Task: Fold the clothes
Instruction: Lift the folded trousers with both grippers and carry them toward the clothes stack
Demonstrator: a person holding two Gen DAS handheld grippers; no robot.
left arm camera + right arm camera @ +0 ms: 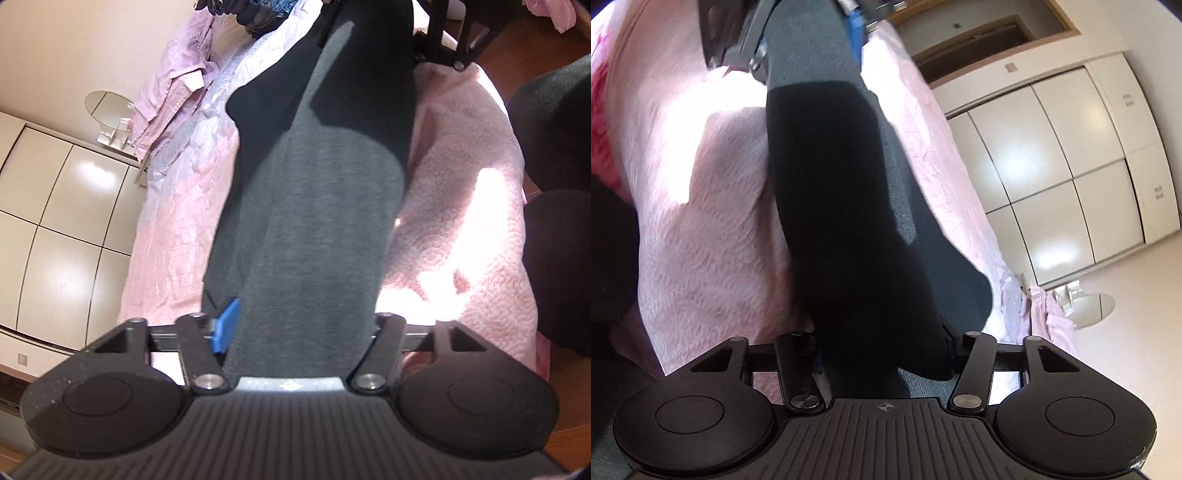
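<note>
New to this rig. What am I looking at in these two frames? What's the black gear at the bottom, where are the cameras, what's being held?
There is no robot arm: a person holds one two-finger gripper in each hand, and each gripper has a fisheye camera looking forward along its fingers. The black ribbed gear at the bottom of each picture is that gripper's own body.

The left wrist view shows the left gripper clamped on one end of a dark grey garment. The right wrist view shows the right gripper clamped on the other end. The cloth is stretched between them, so each camera sees the other gripper at the top.

Below is a bed with a pink blanket. More clothes lie further along the bed.
</note>
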